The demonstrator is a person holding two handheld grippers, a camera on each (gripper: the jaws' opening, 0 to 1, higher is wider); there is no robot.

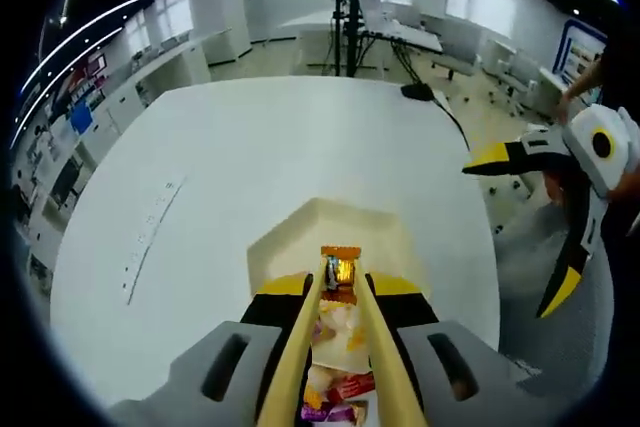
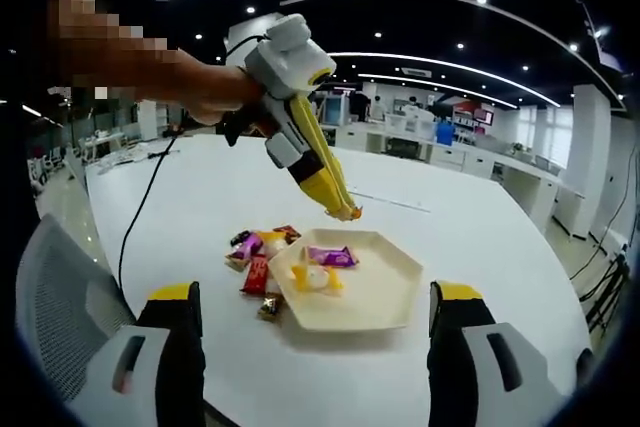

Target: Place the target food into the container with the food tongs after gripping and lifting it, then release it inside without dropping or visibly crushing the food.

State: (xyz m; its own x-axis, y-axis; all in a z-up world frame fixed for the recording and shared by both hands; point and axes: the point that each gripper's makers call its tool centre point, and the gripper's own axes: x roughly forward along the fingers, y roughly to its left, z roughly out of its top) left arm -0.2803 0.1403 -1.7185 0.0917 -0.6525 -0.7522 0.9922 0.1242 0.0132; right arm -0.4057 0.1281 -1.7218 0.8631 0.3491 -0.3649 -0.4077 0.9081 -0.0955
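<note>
The left gripper (image 2: pixel 345 209) clenches the food tongs (image 1: pixel 340 347), which pinch an orange candy (image 1: pixel 340 269) above the tray (image 2: pixel 390 297) on the white counter (image 2: pixel 500 247). The carry step is in hand; next, I judge, lower it and open gently. The right gripper (image 2: pixel 310 347) has released jaws, empty

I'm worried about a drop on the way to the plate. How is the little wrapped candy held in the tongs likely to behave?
The wrapped candy is pinched only at the tongs' tips, so it could twist or slip; its shiny wrapper looks slick. It seems small and light, so a gentle squeeze probably holds it. The left gripper holds it above the hexagonal plate, so a slip would likely land inside.
</note>
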